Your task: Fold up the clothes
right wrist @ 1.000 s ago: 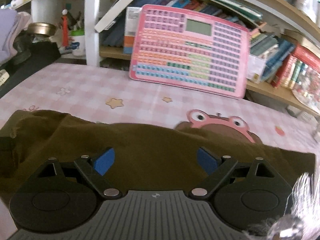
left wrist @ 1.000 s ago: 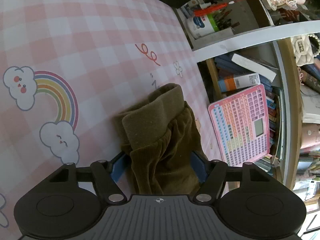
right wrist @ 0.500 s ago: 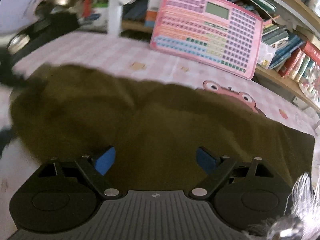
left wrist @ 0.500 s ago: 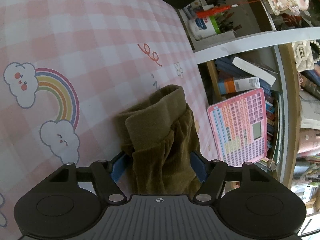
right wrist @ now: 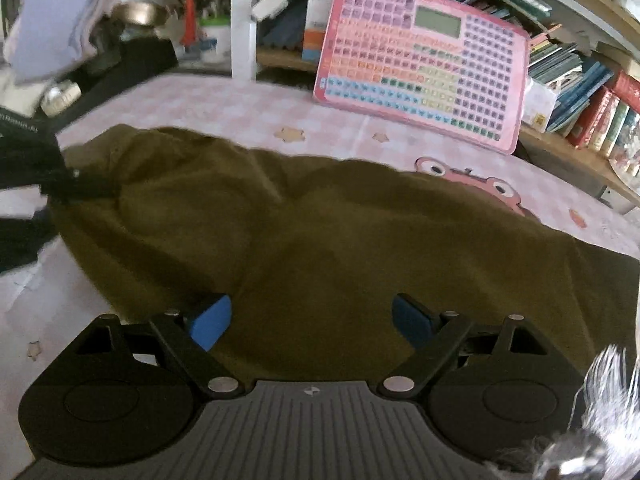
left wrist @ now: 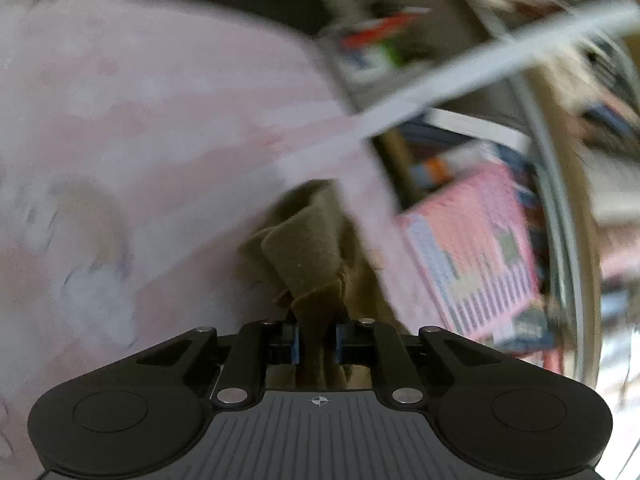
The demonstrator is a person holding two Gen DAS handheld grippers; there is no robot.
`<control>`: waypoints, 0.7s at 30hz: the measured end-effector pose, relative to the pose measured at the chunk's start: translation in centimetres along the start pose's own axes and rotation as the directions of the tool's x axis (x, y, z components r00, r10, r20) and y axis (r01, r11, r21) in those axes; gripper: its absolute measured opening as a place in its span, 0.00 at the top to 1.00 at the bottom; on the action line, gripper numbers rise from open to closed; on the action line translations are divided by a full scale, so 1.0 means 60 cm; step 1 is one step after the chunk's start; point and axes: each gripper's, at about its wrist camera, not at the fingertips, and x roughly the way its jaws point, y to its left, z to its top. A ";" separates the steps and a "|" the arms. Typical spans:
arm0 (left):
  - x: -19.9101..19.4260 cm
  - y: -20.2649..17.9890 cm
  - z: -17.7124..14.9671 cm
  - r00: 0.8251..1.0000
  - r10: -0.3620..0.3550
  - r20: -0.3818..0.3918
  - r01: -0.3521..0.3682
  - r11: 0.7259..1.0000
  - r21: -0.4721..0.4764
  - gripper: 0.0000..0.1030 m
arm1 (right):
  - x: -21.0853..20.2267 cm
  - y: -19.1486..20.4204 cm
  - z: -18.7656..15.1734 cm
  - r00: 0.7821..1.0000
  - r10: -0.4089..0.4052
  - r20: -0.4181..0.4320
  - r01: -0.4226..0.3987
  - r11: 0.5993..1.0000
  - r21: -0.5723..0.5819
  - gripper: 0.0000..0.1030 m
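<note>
My left gripper (left wrist: 317,338) has just closed, now pinching the olive-brown fleece garment (left wrist: 308,256); previously it straddled it. My right gripper (right wrist: 310,318) stays spread above the cloth.

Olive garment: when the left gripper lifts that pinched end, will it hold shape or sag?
Probably sags: the olive garment lies in soft folds and wrinkles on the pink checked sheet. The left gripper, just closed on a bunched end, likely lifts only that part while the rest trails. The thick, fuzzy-looking cloth seems unlikely to slip.
</note>
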 end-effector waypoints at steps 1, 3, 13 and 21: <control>-0.008 -0.021 -0.003 1.000 -0.008 0.017 0.007 0.997 0.074 0.88 | -0.010 -0.011 -0.002 1.000 0.005 0.013 -0.005 1.000 0.012 0.15; -0.023 -0.075 -0.018 0.999 -0.013 0.052 -0.002 0.961 0.276 0.88 | -0.031 -0.041 -0.010 1.000 0.007 0.029 -0.008 0.999 0.044 0.15; -0.008 -0.270 -0.210 0.997 0.025 0.076 -0.079 0.456 0.886 0.80 | -0.128 -0.223 -0.094 1.000 -0.001 0.028 -0.005 0.978 0.207 0.15; 0.010 -0.281 -0.327 0.971 0.212 -0.108 0.007 0.428 0.904 0.36 | -0.132 -0.331 -0.124 0.998 0.063 -0.010 -0.056 0.937 0.343 0.15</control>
